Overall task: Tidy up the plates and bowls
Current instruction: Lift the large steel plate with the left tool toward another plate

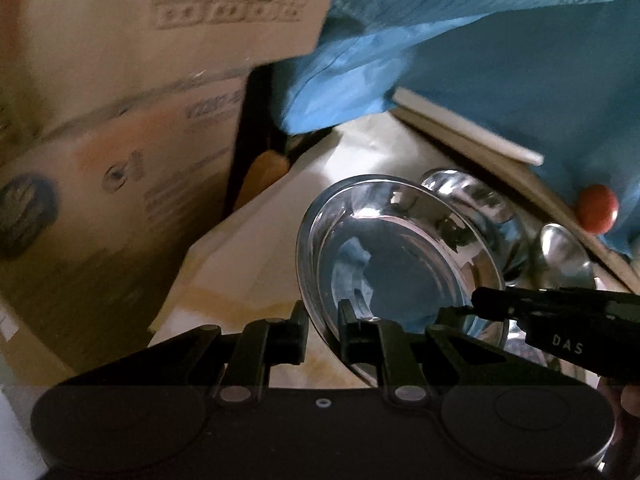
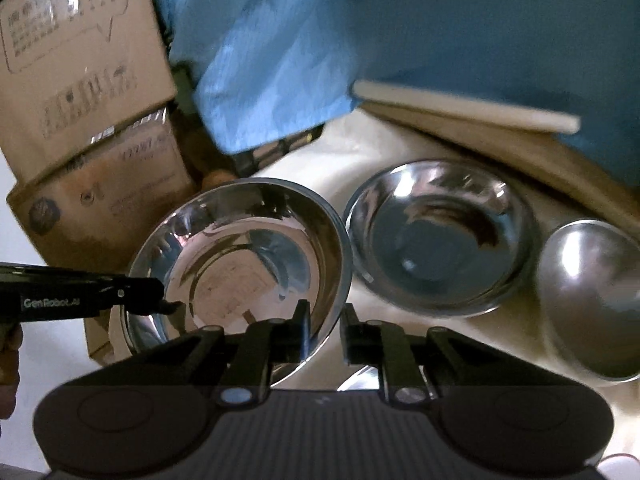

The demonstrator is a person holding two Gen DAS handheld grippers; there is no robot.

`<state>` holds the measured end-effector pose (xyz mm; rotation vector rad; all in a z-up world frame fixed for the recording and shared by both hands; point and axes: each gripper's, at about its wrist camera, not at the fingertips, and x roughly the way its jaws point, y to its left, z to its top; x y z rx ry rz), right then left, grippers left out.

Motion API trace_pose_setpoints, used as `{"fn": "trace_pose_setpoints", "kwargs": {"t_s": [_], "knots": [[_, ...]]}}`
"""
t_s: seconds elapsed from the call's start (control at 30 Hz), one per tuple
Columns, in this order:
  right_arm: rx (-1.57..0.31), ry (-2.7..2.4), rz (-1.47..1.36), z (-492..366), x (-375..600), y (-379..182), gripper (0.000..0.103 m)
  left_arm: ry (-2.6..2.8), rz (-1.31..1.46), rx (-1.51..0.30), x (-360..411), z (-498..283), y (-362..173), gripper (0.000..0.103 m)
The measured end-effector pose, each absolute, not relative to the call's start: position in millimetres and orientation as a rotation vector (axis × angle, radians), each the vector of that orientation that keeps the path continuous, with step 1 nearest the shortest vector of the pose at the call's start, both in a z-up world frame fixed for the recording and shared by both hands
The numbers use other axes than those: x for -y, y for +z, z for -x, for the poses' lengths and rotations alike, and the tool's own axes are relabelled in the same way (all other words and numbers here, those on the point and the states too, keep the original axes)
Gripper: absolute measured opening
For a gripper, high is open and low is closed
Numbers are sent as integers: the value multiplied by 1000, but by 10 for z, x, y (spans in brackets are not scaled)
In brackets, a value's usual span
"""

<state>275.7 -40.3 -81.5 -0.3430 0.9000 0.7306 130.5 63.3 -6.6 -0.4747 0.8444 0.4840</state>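
A shiny steel plate (image 1: 396, 256) is held tilted above the white table (image 1: 248, 256). My left gripper (image 1: 323, 328) is shut on its left rim. My right gripper (image 2: 325, 332) is shut on the opposite rim of the same plate (image 2: 240, 264). Each gripper shows in the other's view: the right one (image 1: 460, 309) and the left one (image 2: 170, 304). A steel bowl (image 2: 440, 236) rests on the table to the right of the plate. A second steel bowl (image 2: 592, 300) sits at the far right.
Stacked cardboard boxes (image 2: 88, 128) stand at the left beyond the table. A person in a blue garment (image 2: 360, 40) is behind the table. A flat board (image 2: 464, 108) lies at the back. A red round object (image 1: 597, 208) is at the right.
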Motion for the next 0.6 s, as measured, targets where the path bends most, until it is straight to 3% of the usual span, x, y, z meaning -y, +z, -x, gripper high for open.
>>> {"fn": "trace_pose_setpoints", "kwargs": {"t_s": [0.6], "knots": [[-842, 449, 216, -3136, 925, -565, 20, 231, 391, -825, -614, -2494, -98, 15]]}}
